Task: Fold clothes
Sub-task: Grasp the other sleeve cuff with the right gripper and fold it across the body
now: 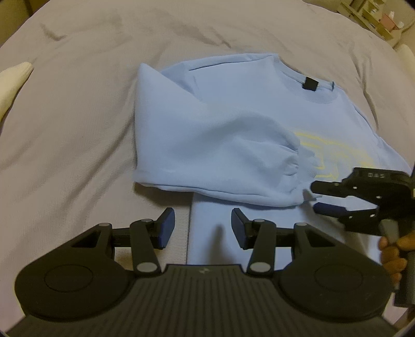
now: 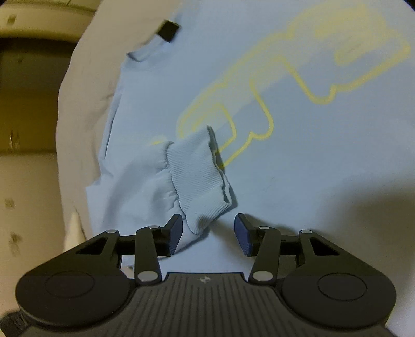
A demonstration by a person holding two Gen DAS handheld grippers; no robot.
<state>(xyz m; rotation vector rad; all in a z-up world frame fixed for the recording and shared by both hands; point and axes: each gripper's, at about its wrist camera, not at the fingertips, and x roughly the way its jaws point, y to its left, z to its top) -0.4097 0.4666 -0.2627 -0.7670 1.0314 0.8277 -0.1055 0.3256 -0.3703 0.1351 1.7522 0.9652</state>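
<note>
A light blue sweatshirt with a yellow outline print lies on a grey bedsheet. One sleeve is folded across the chest, its ribbed cuff resting on the print. My left gripper is open above the sweatshirt's lower left edge, holding nothing. My right gripper is open right at the cuff's end, the cuff lying loose by its left pad. The right gripper also shows in the left wrist view, open beside the cuff.
The grey bedsheet spreads around the sweatshirt. A white pillow or cloth lies at the left edge. Shelves stand at the far right. The bed's edge and floor are at the left in the right wrist view.
</note>
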